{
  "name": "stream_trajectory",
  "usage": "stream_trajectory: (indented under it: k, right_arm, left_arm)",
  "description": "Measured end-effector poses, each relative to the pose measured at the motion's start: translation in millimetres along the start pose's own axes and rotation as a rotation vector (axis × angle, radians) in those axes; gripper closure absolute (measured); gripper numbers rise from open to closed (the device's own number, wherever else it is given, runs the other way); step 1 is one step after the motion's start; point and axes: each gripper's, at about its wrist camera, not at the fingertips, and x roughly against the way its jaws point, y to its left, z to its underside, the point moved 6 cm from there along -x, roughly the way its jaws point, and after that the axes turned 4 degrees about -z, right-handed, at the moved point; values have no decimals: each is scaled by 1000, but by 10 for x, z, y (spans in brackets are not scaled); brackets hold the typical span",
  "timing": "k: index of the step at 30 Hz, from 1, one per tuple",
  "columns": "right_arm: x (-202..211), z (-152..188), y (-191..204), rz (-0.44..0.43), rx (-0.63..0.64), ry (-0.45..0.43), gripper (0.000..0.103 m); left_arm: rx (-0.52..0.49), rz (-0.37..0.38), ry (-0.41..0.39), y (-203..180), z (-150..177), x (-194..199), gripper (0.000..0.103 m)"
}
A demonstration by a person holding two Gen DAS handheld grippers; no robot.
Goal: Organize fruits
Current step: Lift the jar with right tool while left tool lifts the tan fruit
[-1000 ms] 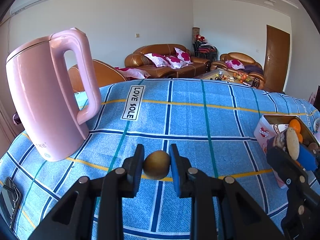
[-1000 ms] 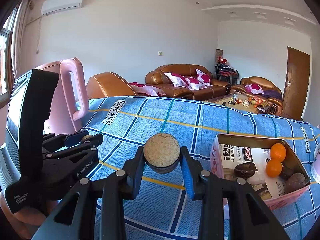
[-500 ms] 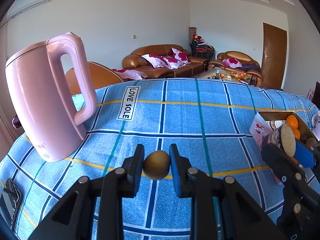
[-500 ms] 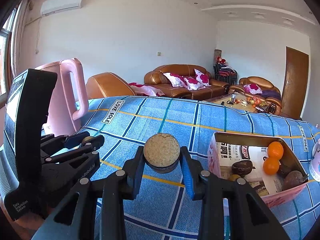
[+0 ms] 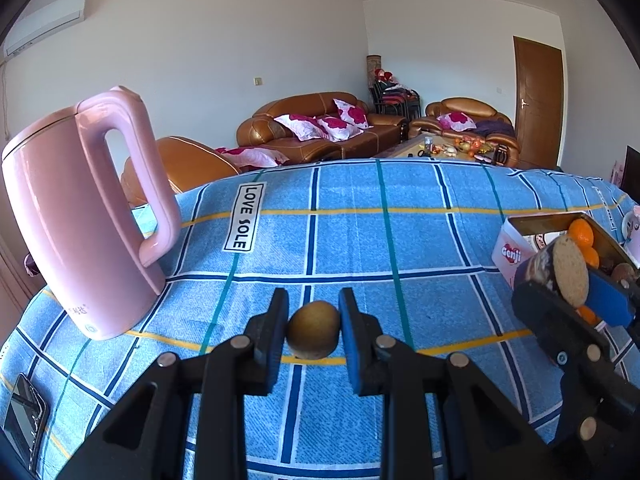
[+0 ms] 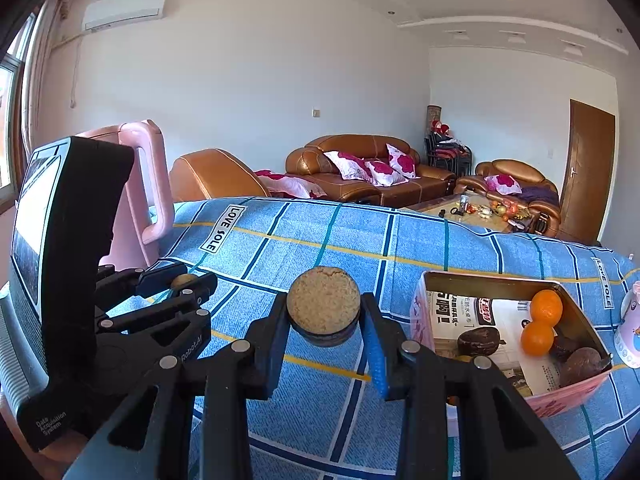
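Over the last second my right gripper [image 6: 325, 320], clamped on the half fruit [image 6: 323, 306], has edged closer to the box [image 6: 484, 278]. My left gripper [image 5: 313, 334] stays clamped on the kiwi [image 5: 314, 335] above the cloth [image 5: 360, 240], so I judge both drops come next.

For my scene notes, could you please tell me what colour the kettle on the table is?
The kettle is pale pink all over, handle included; the left wrist view shows it best.
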Motion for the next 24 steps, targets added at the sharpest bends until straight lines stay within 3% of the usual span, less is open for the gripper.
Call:
stream_trajectory:
  k: [15,24]
  right_arm:
    - [134,40,-42,34,13,-9,66]
    - [302,100,-181,65,14,-19,66]
  left_arm:
    - [45,-10,-43,57,15,154,76]
    - [31,2,-54,-145,77,322,76]
